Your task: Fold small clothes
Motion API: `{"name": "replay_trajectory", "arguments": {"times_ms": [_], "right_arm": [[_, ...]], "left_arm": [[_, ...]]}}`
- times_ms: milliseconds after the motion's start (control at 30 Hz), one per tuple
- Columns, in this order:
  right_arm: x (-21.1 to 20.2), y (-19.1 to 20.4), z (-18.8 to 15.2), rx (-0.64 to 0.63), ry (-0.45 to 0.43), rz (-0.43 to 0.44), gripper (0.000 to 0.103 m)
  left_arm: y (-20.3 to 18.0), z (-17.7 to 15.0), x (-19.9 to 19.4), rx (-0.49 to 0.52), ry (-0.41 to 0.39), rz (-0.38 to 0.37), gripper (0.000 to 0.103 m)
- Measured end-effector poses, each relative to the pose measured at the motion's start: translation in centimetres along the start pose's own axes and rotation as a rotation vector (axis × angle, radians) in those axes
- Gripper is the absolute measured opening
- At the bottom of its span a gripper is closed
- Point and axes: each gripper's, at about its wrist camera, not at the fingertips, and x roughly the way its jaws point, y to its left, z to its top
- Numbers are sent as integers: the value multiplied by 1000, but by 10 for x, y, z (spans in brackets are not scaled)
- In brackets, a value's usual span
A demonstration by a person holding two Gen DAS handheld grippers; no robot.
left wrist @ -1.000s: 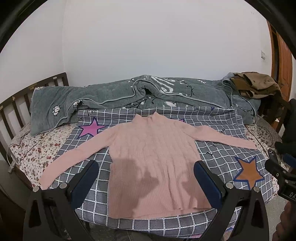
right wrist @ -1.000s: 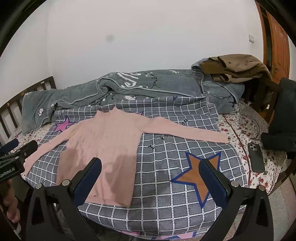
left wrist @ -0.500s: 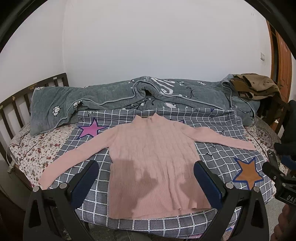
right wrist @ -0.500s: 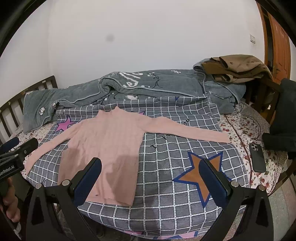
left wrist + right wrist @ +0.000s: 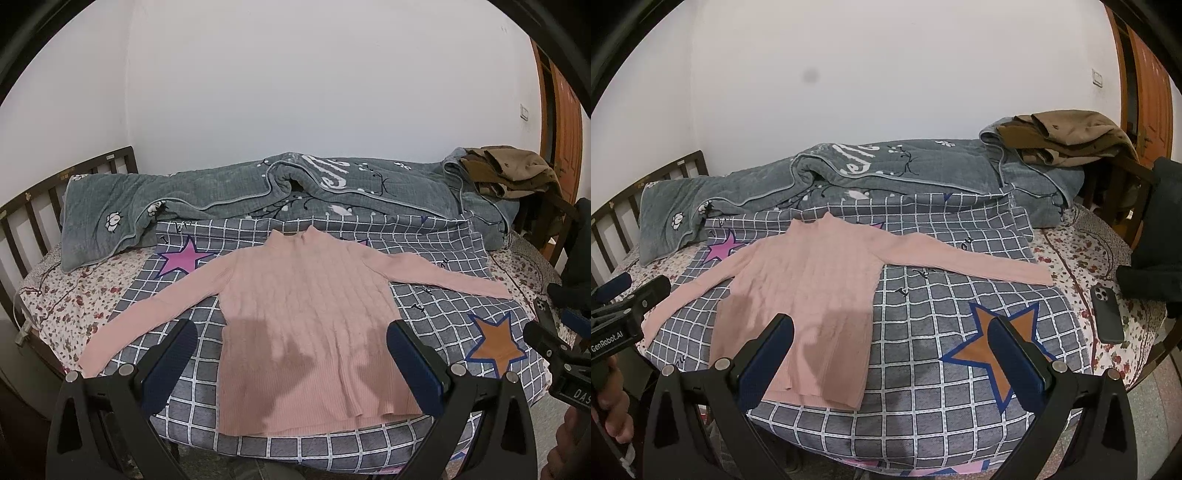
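Left gripper point(image 5: 291, 363): jaws spread wide, holding nothing, touching nothing; it hangs above the near hem of the sweater.
Right gripper point(image 5: 892, 354): jaws equally wide apart, empty, clear of the cloth; it sits over the near edge of the bed, right of the sweater's body.
Pads: dark blue on both grippers, on black finger frames.
Hands: a hand point(image 5: 611, 417) grips the left gripper's handle at the left edge of the right wrist view; fingers point(image 5: 570, 446) show at the lower right of the left wrist view.
Writing: "GenRobot.AI" in white on the left gripper's body, read from the right wrist view; "DAS" on the right gripper's body, cut off by the frame edge.
Sweater point(image 5: 310, 306): pink, ribbed, lying flat on the checked blanket, collar far, hem near, both sleeves stretched out to left and right.
Checked blanket point(image 5: 942, 354): grey with white grid, pink and orange stars, spread over the bed.
Quilt point(image 5: 229, 192): grey-green, bunched along the far side; its white lettering is too folded to read.
Brown clothes point(image 5: 1067, 138): piled on the far right.
Phone point(image 5: 1106, 314): dark, on the floral sheet at right.
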Motion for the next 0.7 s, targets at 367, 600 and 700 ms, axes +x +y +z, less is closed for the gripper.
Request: {"name": "replay_trajectory", "arguments": {"times_ms": [367, 600, 700], "right_arm": [[-1, -2, 4, 4, 1, -19, 103], [6, 0, 10, 4, 12, -30, 103], [13, 5, 14, -8, 10, -34, 103]], "left_arm": [[5, 6, -1, 9, -15, -3, 103], [10, 12, 7, 0, -19, -34, 103], [17, 15, 16, -11, -33, -57, 103]]}}
